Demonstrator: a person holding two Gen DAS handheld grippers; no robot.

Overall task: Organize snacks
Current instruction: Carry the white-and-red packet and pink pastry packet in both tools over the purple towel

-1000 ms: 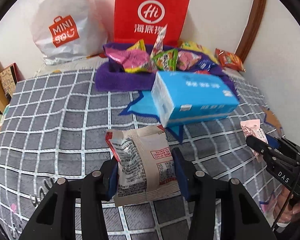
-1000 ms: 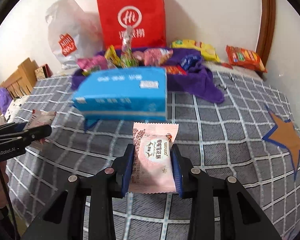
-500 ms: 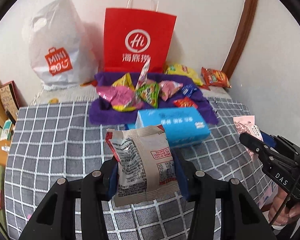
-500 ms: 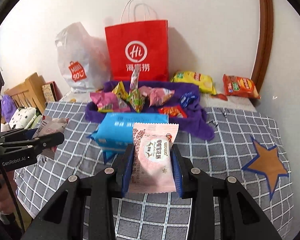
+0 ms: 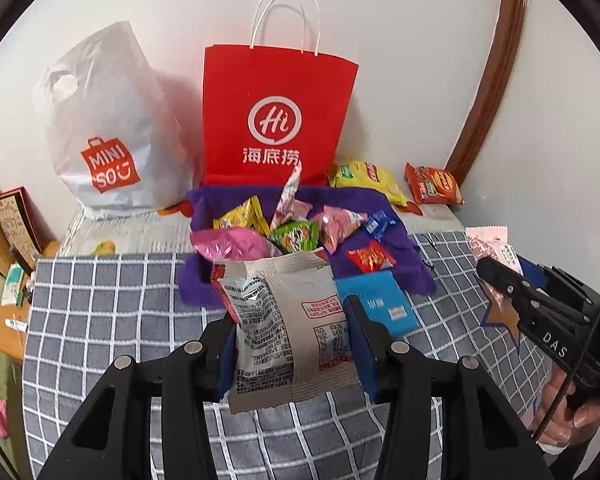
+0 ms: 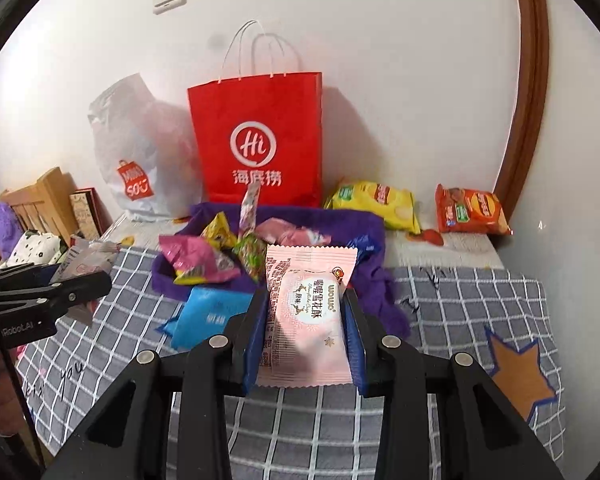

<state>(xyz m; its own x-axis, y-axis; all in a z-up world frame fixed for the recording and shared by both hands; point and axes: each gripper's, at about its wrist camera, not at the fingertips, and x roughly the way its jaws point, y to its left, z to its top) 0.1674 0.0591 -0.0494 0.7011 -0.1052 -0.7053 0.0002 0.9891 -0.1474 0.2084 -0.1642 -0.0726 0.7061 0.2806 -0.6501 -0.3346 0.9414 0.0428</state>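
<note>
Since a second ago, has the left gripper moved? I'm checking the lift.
Yes. The left gripper rose and backed off: the red paper bag now looks smaller and farther.

I counted two grippers, each with one packet; two bags against the wall, one red paper bag [image 5: 278,116] and one white plastic bag [image 5: 108,128]; one blue tissue pack [image 5: 374,304].
</note>
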